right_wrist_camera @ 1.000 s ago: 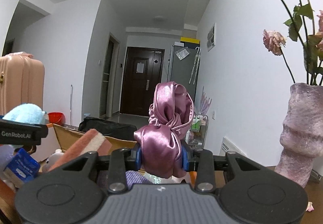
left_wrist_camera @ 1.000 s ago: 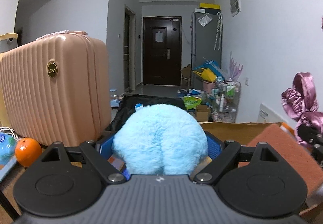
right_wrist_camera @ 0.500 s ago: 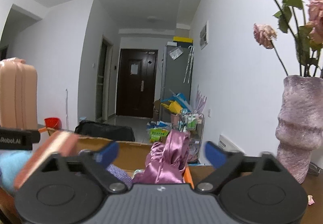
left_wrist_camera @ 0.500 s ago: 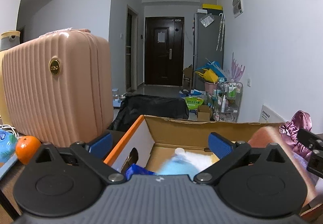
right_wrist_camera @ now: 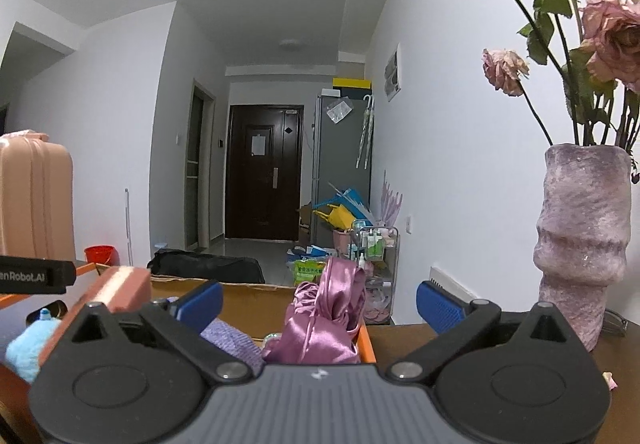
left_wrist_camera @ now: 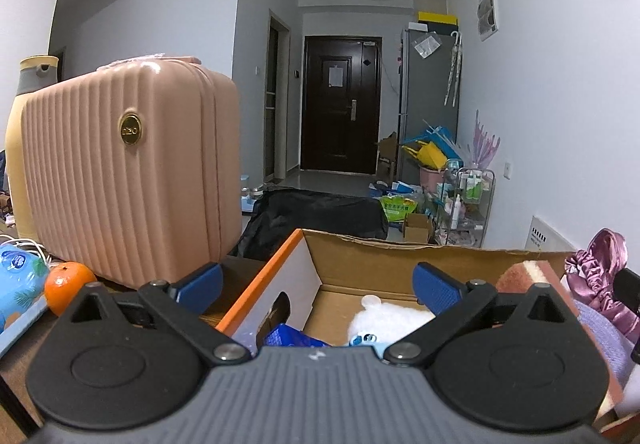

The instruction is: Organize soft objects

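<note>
box (left_wrist_camera: 400,248) top open, suitcase (left_wrist_camera: 120,172) left, vase (right_wrist_camera: 580,244) right

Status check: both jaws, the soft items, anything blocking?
Left gripper open, empty. Right gripper open, empty, jaws just opened. Blue plush and pink satin bonnet lie in cardboard box. Nothing blocking.

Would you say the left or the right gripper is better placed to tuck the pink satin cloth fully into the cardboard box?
Probably the right gripper: its open jaws sit directly behind the pink satin cloth, draped at the cardboard box corner. The left gripper faces the white plush further left.
</note>
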The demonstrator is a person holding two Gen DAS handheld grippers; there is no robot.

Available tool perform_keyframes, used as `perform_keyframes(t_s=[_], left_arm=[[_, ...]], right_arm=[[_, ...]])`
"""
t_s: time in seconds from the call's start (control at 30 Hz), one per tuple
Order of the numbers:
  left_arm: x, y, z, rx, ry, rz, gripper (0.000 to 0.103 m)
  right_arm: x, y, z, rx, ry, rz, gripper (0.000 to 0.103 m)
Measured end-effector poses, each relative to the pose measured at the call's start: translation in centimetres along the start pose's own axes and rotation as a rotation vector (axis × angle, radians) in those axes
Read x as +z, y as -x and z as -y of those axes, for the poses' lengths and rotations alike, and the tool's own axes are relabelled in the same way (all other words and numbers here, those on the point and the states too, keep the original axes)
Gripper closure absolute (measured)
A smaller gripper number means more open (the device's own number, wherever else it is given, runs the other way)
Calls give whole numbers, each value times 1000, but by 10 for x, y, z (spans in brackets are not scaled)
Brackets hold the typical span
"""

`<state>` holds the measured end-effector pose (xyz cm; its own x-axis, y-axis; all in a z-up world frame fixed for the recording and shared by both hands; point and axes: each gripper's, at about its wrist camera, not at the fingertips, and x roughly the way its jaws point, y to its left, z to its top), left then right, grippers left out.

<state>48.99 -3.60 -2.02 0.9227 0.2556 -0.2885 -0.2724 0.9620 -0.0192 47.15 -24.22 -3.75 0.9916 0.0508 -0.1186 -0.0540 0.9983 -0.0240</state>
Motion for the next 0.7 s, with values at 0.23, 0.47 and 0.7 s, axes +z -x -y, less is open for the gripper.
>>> perform_keyframes(t_s=[0.23,0.47,0.7], left_arm=[[-1,14,-3,4,-8,16,0],[-5,28,-13,-3,3,6,0],[-13,54,-22,-14,-15,1,0]], right_arm=[[0,19,1,-1,-6,20,0],[-2,45,2,0,-13,22,0],[-6,76,4,-5,-27,16,0]])
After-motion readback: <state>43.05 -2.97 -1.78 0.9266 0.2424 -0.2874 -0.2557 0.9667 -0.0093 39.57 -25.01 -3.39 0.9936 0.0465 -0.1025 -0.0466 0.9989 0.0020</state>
